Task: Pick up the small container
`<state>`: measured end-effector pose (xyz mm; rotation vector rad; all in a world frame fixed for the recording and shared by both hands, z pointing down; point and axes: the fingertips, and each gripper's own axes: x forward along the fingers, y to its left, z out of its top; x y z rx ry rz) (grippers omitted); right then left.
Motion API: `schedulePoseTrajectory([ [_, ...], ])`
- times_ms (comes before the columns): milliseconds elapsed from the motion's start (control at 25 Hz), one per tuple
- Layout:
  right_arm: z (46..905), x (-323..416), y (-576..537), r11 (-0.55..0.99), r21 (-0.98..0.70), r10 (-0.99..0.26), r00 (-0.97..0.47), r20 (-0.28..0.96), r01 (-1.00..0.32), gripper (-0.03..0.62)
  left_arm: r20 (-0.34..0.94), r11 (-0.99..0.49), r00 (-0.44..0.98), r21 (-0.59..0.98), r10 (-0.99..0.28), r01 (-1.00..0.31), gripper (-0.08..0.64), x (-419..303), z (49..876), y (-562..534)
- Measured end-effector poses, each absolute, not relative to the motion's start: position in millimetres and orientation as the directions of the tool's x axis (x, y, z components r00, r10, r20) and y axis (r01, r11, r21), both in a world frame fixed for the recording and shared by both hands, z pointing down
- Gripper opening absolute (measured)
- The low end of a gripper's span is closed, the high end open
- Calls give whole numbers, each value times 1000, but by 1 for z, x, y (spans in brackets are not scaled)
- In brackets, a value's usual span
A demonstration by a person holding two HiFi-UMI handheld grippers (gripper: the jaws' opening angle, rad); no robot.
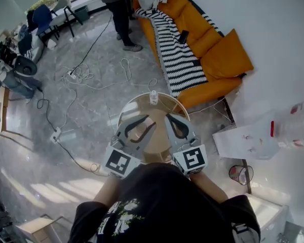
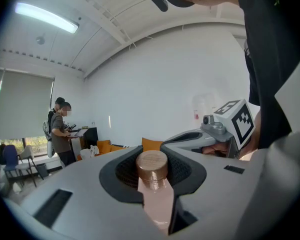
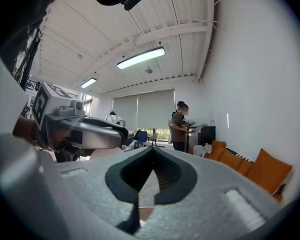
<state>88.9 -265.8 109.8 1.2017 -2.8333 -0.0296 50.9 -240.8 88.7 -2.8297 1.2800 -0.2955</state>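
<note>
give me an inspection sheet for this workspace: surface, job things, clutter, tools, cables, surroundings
surface: round wooden table, under both tools
job's things: small container, pink with a brown cap, clamped in the left tool
clutter: small clear bottle at the table's far edge
tools: left tool shut on the container; right tool jaws together, nothing between them
cables: white cables loose across the floor
surroundings: orange sofa with a striped blanket; a person standing nearby
</note>
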Motion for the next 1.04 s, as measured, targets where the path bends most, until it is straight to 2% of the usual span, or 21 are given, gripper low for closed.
schedulePoseTrajectory([
  [720, 110, 97, -265, 667, 67, -745, -664, 72, -742, -6, 143, -690, 678, -63, -721, -721, 117, 62, 81, -248],
  [1040, 110, 97, -268, 658, 66, -753, -654, 70, -750, -6, 131, -697, 684, -105, -717, -710, 118, 63, 74, -249],
])
